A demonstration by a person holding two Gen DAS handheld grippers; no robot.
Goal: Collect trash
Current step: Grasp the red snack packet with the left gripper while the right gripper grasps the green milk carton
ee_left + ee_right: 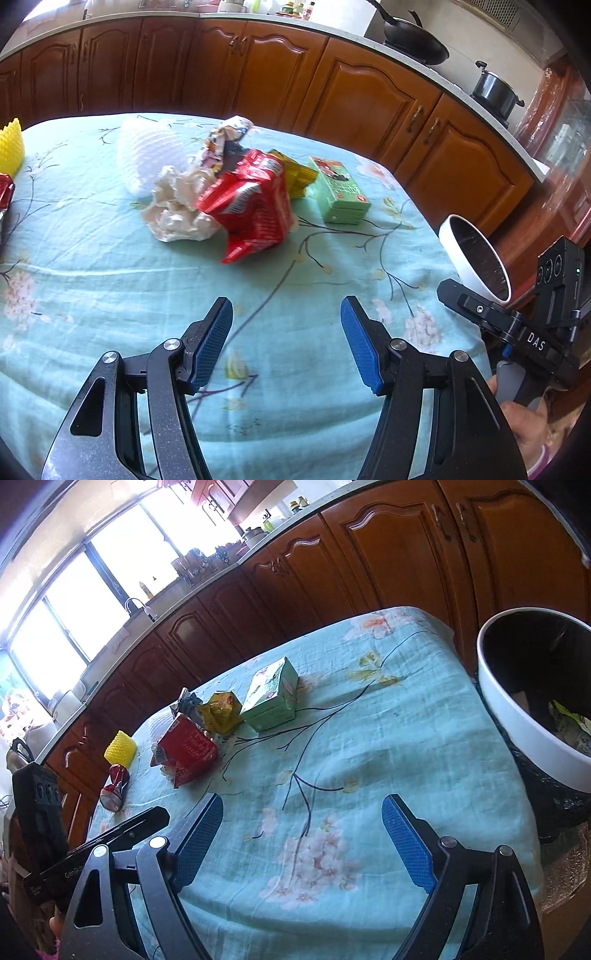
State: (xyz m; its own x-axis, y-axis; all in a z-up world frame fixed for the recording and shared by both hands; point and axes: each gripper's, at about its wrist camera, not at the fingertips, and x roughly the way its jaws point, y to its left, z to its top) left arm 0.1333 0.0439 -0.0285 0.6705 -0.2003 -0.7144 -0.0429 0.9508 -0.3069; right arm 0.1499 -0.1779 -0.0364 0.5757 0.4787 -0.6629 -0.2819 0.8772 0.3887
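**Table of trash, both grippers released and empty**

- Table (110, 266): covered by a pale green cloth printed with branches and pink blossoms; brown kitchen cabinets (362, 99) run behind its far edge.
- Trash heap, middle of the table: crushed red carton (255, 206), nearest; crumpled white paper (173, 210) touching its left side; white foam netting (147, 155) behind that paper; crumpled printed wrapper (225, 140) at the far side; yellow packet (295, 173) behind the red carton; green box (340, 192) just to the right, lying flat.
- Far left of the table: yellow ridged object (120, 747), with a crushed red can (114, 788) lying near it.
- Trash bin (524, 716): white rim, black liner, standing just off the table's right edge; some scraps lie inside.
- Left gripper (286, 339): blue pads apart, nothing between them, over bare cloth at the near edge, well short of the heap.
- Right gripper (303, 843): jaws spread wide, empty, over the near part of the cloth, bin to its right.
- Hand (528, 428): seen low right in the left wrist view, around the right gripper's handle.
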